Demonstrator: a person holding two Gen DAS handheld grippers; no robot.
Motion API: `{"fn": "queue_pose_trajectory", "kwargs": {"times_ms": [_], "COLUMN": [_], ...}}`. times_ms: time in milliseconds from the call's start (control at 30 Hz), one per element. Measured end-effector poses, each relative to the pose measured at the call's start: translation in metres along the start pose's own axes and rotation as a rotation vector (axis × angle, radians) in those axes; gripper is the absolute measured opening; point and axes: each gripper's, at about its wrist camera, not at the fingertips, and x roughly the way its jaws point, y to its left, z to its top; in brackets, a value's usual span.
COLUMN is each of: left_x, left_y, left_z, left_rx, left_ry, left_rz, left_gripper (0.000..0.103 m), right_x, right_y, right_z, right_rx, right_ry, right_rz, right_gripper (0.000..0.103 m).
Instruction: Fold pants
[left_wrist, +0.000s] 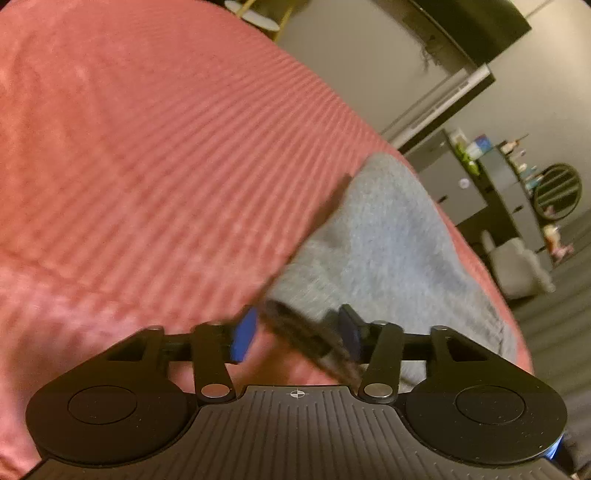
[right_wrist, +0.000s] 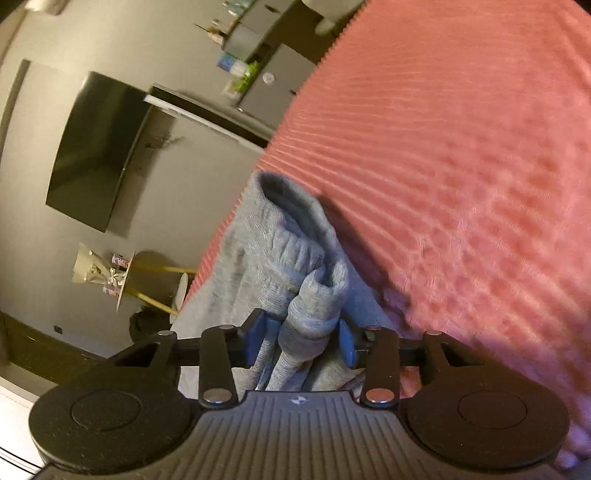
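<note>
We have the grey pants (right_wrist: 280, 254) on the red ribbed bedspread (right_wrist: 461, 155), lying along its edge, with the room beyond. Right tool (right_wrist: 301, 338): blue pads (right_wrist: 258, 338) partly closed around a bunched roll of the grey fabric; the cloth fills the gap and looks pinched, so we read it as gripped. From the right wrist view a cuff opening sits at the far end of the pants, near the bedspread edge. Left tool (left_wrist: 297, 336): pads (left_wrist: 243, 339) stand apart, with a dark blurred strip between them; we cannot tell what that strip is or whether it is clamped. In the left view the pants (left_wrist: 388, 240) lie flat just ahead of the tool. Both views are motion-blurred.
</note>
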Motion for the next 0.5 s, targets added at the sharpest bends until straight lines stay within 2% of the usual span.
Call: {"fn": "queue_pose_trajectory", "kwargs": {"times_ms": [33,100,167,233,300,333,400,433,500], "left_x": [-0.009,-0.018,-0.014,0.003,0.025,0.037,0.059,0.068,0.090], "left_y": [-0.002,-0.011,-0.032,-0.060,-0.087,-0.097,-0.120,-0.128,-0.142], "left_z": [0.002,0.007,0.015,0.021,0.025,0.027,0.033,0.036,0.044], "left_rx": [0.024,0.074,0.174,0.309,0.409,0.440,0.499,0.522,0.546], "left_ry": [-0.027,-0.078,-0.110,-0.103,-0.094,-0.090,-0.100,-0.110,-0.125], "left_rz": [-0.011,-0.028,-0.027,-0.013,-0.017,-0.022,-0.015,-0.014,0.006], "left_gripper": [0.057,0.061,0.064,0.065,0.065,0.064,0.064,0.064,0.064], "right_x": [-0.010,-0.025,-0.026,-0.009,0.019,0.037,0.068,0.079,0.091], "right_y": [0.010,0.035,0.062,0.088,0.106,0.113,0.125,0.132,0.144], "right_z": [0.002,0.004,-0.001,-0.012,-0.025,-0.032,-0.042,-0.042,-0.031], "right_rx": [-0.075,-0.246,-0.439,-0.621,-0.771,-0.842,-0.970,-1.005,-0.990], "right_ry": [-0.052,-0.167,-0.214,-0.190,-0.131,-0.092,-0.055,-0.055,-0.083], "right_rz": [-0.038,-0.097,-0.098,-0.085,-0.073,-0.091,-0.155,-0.177,-0.180], "right_gripper": [0.054,0.055,0.053,0.043,0.036,0.031,0.027,0.027,0.027]}}
